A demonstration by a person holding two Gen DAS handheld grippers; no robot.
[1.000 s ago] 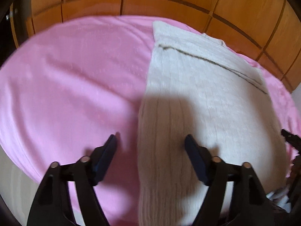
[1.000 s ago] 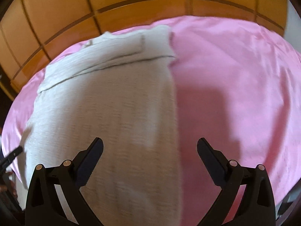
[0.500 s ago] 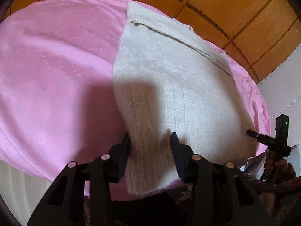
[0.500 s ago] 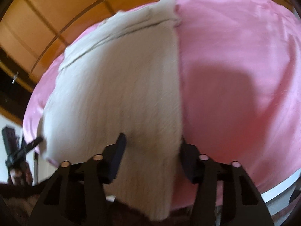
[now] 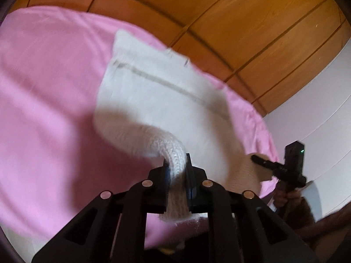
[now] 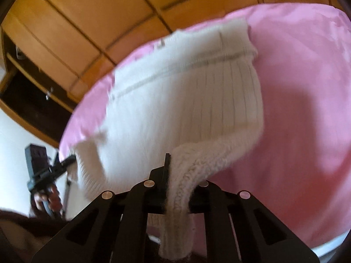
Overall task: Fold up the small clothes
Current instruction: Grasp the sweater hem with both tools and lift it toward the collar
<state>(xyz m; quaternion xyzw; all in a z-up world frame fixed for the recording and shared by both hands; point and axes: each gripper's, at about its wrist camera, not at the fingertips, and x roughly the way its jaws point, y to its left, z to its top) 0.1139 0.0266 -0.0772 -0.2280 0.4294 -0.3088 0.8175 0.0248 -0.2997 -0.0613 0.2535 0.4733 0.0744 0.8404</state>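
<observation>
White knit garment (image 5: 158, 100), long axis away, near corners lifted.

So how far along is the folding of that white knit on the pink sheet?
Done: the white knit garment already lies as a narrow panel on the pink sheet. In hand: the left gripper and right gripper have each shut their jaws on a near corner, lifting that end. Left: carrying the near end toward the far banded edge and laying it flat.
</observation>
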